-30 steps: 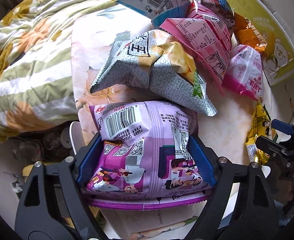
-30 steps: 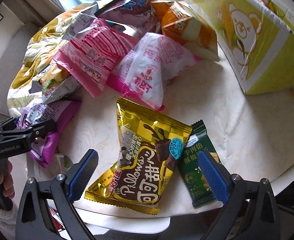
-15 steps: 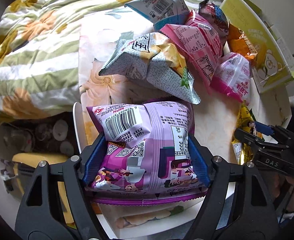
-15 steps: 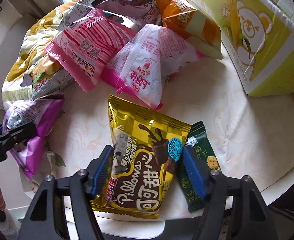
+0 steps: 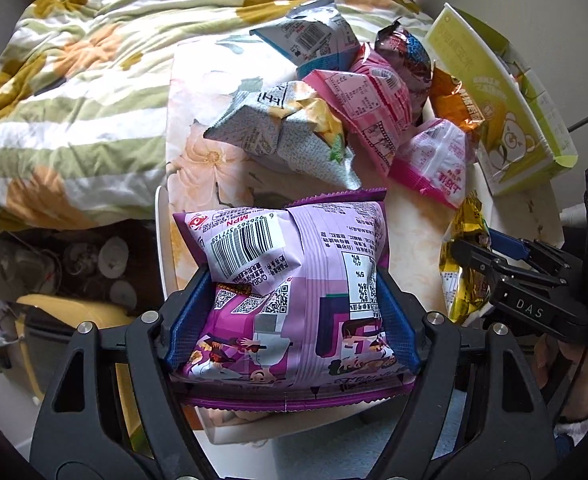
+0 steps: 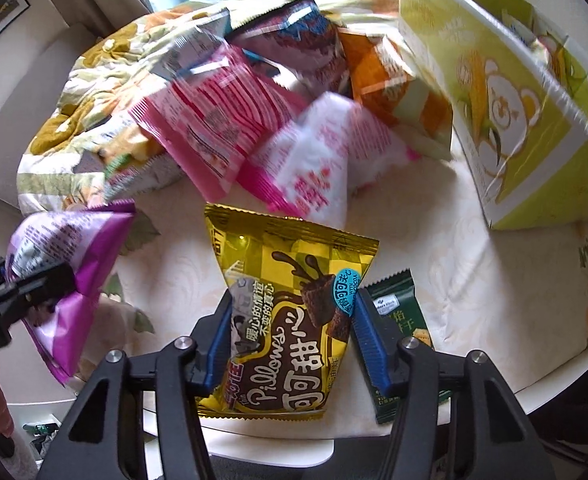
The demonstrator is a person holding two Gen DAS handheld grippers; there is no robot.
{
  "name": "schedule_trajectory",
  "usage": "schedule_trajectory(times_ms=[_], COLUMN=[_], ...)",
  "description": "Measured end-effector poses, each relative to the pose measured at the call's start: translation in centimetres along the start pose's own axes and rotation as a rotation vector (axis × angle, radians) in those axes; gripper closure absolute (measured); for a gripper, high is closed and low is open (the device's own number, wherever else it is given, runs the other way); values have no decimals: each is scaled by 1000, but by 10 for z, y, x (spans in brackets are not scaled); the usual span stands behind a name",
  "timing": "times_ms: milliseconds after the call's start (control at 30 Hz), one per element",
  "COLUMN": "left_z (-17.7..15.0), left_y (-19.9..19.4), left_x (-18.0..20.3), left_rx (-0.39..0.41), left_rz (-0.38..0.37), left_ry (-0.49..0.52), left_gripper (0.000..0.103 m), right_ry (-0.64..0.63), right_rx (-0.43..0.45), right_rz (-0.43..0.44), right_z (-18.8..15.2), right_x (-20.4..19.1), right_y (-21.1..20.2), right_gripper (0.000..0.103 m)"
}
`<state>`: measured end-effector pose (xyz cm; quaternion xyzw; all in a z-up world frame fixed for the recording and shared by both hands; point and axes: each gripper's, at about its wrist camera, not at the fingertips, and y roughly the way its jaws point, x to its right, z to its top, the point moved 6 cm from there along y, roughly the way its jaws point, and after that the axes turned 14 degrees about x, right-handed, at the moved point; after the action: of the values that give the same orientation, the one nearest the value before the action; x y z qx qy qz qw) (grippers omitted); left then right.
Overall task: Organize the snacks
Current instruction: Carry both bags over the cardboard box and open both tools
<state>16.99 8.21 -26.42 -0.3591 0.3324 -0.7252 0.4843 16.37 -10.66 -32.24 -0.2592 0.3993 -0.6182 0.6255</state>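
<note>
Two packets sit between jaws: purple packet (image 5: 294, 300) left, gold packet (image 6: 290, 320) right.

My left gripper (image 5: 292, 316) was black with blue pads, same as my right gripper (image 6: 292, 336). The left one gripped a purple-and-lilac packet (image 5: 294, 280) with a white barcode patch. The right one held a gold packet (image 6: 290, 320) with a brown chocolate print and a teal badge. Beside it lay a dark green packet (image 6: 404, 320). The box (image 6: 514, 100) was yellow-green with a white bear and corn. The quilt (image 5: 74, 80) was white with green stripes and orange flowers.
</note>
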Motion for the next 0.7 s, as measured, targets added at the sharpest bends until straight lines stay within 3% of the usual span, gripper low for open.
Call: schedule_trajectory(times_ms=[333, 700], left_z=[9, 81], left_y=[-36, -63], left_x=[29, 119], left_rx=[71, 247], left_rz=[-29, -24], left_ry=[-15, 0], left_gripper=[28, 28], right_ry=[-19, -73], right_rx=[121, 270], right_rz=[37, 93], right_z=[25, 96], right_x=[3, 57], right_y=[-41, -103], right_gripper=[52, 52])
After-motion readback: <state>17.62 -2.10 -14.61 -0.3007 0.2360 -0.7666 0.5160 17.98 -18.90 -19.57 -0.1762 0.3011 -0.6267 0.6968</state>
